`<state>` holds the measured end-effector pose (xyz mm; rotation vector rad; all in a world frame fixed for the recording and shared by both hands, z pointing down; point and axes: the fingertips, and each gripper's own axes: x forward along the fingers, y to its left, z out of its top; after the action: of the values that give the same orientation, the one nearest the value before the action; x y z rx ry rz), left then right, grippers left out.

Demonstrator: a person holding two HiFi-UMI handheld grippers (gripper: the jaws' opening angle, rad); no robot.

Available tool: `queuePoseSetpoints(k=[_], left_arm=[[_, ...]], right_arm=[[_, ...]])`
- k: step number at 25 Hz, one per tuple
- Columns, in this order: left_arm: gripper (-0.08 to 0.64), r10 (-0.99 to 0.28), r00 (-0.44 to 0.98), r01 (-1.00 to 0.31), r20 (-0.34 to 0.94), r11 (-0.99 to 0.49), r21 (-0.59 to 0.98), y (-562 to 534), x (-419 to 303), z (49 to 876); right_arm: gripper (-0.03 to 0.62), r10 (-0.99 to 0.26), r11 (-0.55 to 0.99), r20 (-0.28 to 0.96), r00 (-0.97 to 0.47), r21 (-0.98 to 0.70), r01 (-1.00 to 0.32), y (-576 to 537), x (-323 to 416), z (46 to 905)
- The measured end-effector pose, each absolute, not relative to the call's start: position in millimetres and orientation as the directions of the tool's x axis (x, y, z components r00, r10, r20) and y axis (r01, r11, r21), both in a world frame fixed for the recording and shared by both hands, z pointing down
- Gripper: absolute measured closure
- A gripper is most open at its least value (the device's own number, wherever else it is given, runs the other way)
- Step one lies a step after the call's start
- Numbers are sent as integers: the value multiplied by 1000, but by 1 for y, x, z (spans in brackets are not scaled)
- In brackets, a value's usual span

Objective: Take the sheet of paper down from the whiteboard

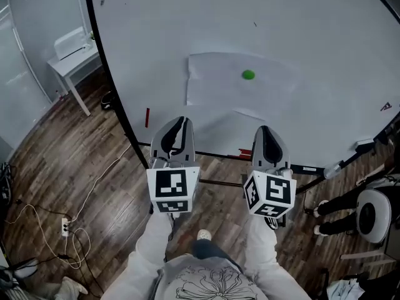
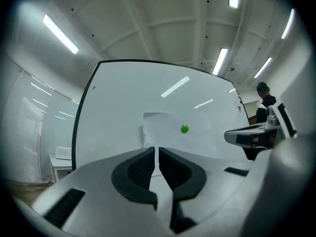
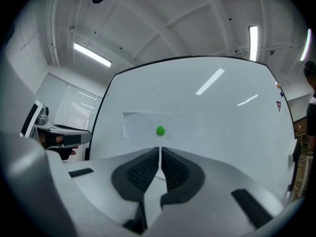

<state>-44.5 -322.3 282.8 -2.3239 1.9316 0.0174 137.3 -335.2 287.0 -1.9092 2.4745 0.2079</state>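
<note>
A white sheet of paper [image 1: 231,83] hangs on the whiteboard [image 1: 300,36], pinned by a round green magnet [image 1: 248,75]. The sheet [image 2: 168,130] and its magnet [image 2: 184,129] also show ahead in the left gripper view, and the paper [image 3: 148,125] with the magnet [image 3: 160,131] in the right gripper view. My left gripper [image 1: 178,125] points at the board below the sheet's left part, shut and empty. My right gripper [image 1: 264,133] is level beside it, below the sheet's right part, shut with nothing in it. Both stand short of the board.
A small white table [image 1: 75,64] stands left of the whiteboard on the wood floor. Cables and a power strip [image 1: 64,227] lie at the lower left. The board's stand foot [image 1: 337,166] and a person's legs on a stool [image 1: 369,214] are at the right.
</note>
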Motion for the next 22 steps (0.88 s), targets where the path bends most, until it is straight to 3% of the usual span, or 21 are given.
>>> queuePoseSetpoints(k=[13,22], left_arm=[[546,-991,89,-995,-101,-83,-58,-407,-57,273],[423,-979,181,-983,-93,-179,-34,-443,-64,266]], right_arm=[[588,-932,317,-132,-338,152,-936,-423,131,266],[513,-926,329,-144,-349,148,-933,-447,116,251]])
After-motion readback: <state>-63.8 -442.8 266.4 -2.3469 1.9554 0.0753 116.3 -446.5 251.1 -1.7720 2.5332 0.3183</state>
